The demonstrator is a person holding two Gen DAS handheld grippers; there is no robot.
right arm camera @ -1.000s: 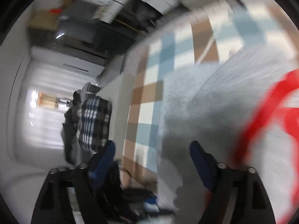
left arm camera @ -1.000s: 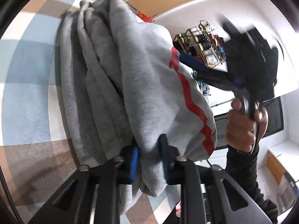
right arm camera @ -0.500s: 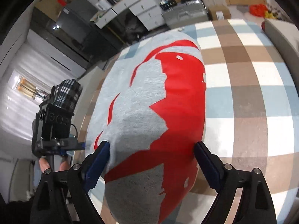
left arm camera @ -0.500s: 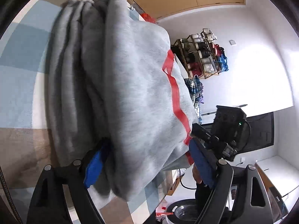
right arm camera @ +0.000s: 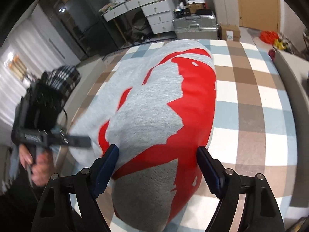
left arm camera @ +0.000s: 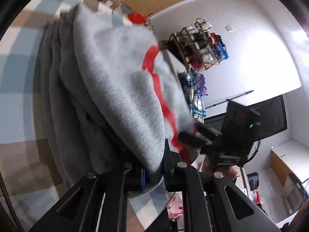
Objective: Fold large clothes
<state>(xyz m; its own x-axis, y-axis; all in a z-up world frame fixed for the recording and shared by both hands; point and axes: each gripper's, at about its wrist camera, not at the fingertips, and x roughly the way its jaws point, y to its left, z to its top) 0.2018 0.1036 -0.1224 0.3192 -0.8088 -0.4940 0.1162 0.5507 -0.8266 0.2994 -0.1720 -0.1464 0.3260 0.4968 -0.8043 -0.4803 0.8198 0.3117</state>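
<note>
Fabric is what you must watch now: your left gripper (left arm camera: 154, 174) has just been closing and its jaws now pinch a thick gray edge of the sweatshirt (right arm camera: 160, 104), so do not pull fast, or the bunched layers may slip out. Lift slowly and keep the pinched edge flat.

Your right gripper (right arm camera: 157, 166) stands wide. Its jaws have just been closing a little, with the red print (right arm camera: 195, 100) between them, but the blue fingers (right arm camera: 106, 166) do not press the cloth. Before you shut it, I think you should bring it lower to the near edge, so that both grippers hold the same hem and the fold comes straight.

The sweatshirt lies on the checkered cover (right arm camera: 251, 100), stretching away from you toward the far edge. In the right wrist view the left gripper meets its left near side, and in the left wrist view the right gripper hovers at the garment's right edge.
</note>
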